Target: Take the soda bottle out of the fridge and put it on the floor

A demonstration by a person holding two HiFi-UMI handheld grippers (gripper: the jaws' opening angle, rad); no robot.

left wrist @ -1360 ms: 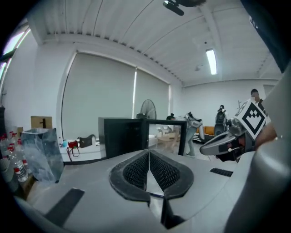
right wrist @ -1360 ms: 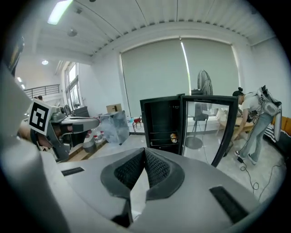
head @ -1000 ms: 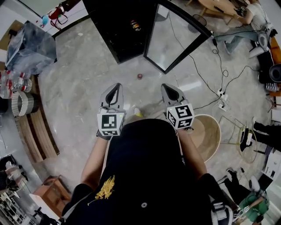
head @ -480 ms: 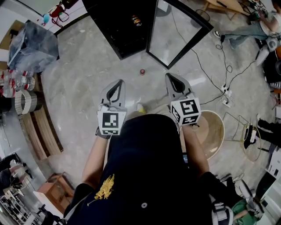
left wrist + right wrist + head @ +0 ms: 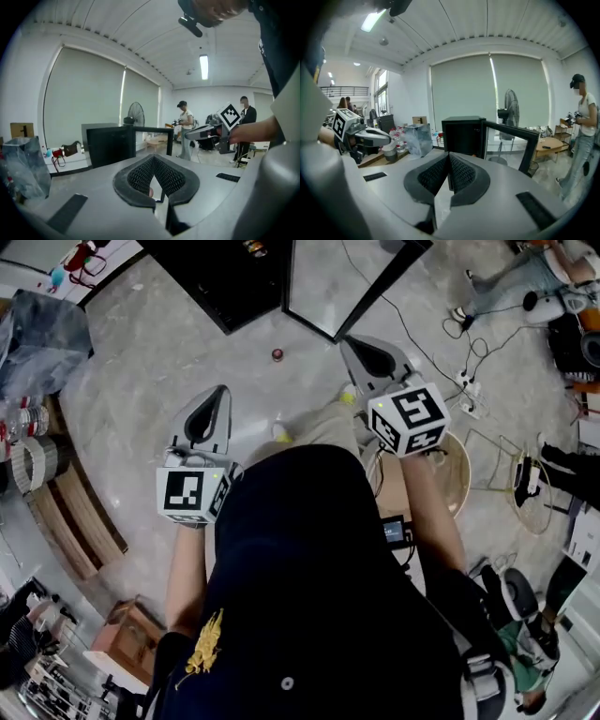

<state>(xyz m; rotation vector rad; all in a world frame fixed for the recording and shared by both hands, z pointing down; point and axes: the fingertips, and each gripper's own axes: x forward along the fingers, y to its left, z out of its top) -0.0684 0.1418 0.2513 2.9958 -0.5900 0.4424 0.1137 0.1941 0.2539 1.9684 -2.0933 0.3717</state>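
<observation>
**Person facing an open black fridge, both claws pressed shut on nothing**

A black fridge [image 5: 216,287] stands on the pale stone floor [image 5: 141,371] at the top of the head view. Its glass door [image 5: 323,277] is swung wide open to the right. The inside is dark.

At the far left sits a bulging grey see-through plastic bag [image 5: 37,334]; what it holds cannot be made out. At the right, beside the person's right arm and partly hidden by it, is a round tan tub [image 5: 459,488]. Below the bag, at the end of a wooden bench [image 5: 80,521], stands a cluster of clear water bottles [image 5: 23,418].

The soda bottle [image 5: 253,247] seems to be the small orange-and-red thing on a shelf inside the fridge, at the very top edge. It is too small to tell its shape or label.

The person holds both claws out in front, pointing toward the fridge and well apart from it. The left claw [image 5: 153,161] has its ridged pads pressed together at the tips with nothing between them. The right claw [image 5: 449,159] is the same.

A small red round thing [image 5: 277,354] lies on the floor between the claws and the fridge.
</observation>
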